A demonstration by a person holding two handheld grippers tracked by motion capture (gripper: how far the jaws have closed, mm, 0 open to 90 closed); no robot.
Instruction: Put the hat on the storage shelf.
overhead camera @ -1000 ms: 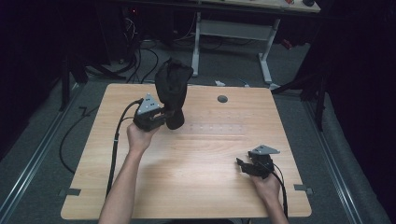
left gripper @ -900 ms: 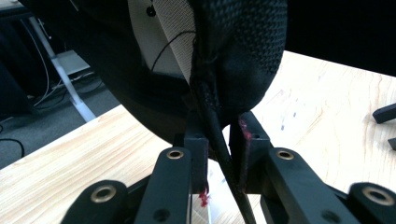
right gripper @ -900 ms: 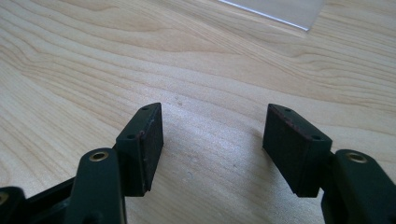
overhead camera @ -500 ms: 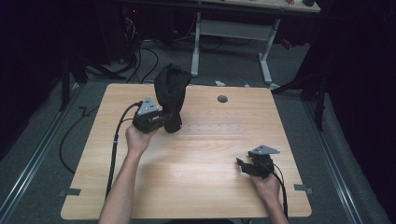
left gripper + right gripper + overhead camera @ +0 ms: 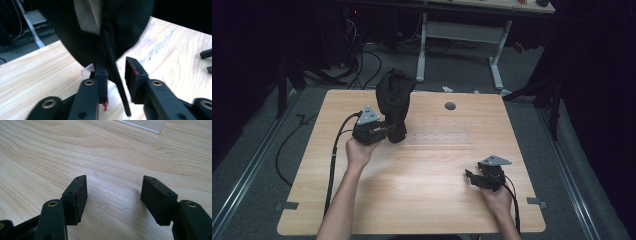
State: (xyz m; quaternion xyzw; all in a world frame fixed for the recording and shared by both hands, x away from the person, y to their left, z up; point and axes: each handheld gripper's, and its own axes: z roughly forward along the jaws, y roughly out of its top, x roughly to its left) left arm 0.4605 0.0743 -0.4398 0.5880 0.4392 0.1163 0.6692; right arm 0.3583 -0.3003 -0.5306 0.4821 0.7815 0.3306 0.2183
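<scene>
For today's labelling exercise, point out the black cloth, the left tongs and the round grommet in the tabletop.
black cloth (image 5: 394,97), high view, on its bunched upper body.
left tongs (image 5: 116,75), left gripper view, midway between the two tips, beside the cloth's edge.
round grommet (image 5: 450,106), high view, on its dark centre.

Nothing readable here, honestly. No text, logos or numbers anywhere on the wooden table (image 5: 422,175), and the black cloth (image 5: 394,102) is just plain dark fabric. There's a white tag (image 5: 87,15) on it in the left gripper view, but it's blurred, so I can't tell if anything is printed on it.
</scene>
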